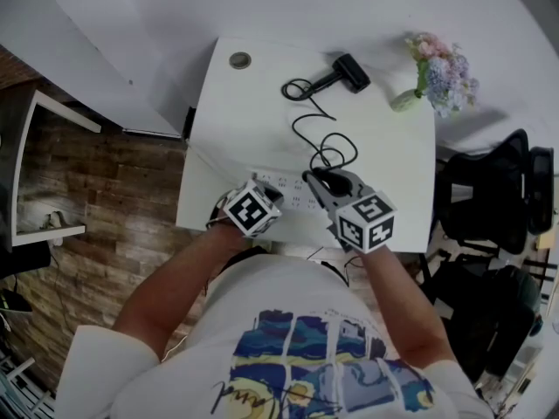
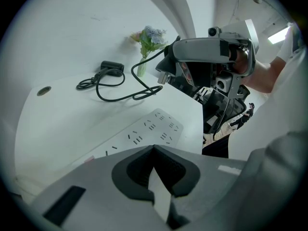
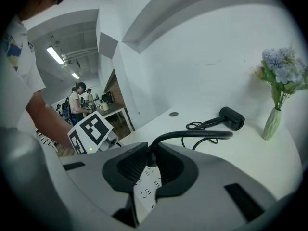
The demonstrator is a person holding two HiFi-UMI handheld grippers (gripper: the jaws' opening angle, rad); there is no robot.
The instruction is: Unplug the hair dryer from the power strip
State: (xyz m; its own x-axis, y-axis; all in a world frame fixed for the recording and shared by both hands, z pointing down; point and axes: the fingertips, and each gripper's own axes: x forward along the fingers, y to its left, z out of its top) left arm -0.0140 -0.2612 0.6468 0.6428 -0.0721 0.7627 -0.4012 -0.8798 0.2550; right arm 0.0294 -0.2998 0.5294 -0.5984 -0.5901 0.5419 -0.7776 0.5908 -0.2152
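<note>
Right gripper [image 3: 148, 152] pinching the plug [image 3: 150, 159] — rigid, pull there (not the floppy cord [image 3: 192, 135]); left gripper [image 2: 154, 149] jaws together, on the light power strip [image 2: 144, 134].

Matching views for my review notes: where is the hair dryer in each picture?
Head view: hair dryer top centre.
Left gripper view: hair dryer upper left.
Right gripper view: hair dryer middle right.
Shared landmark: the flower vase, to its right in all three.
</note>
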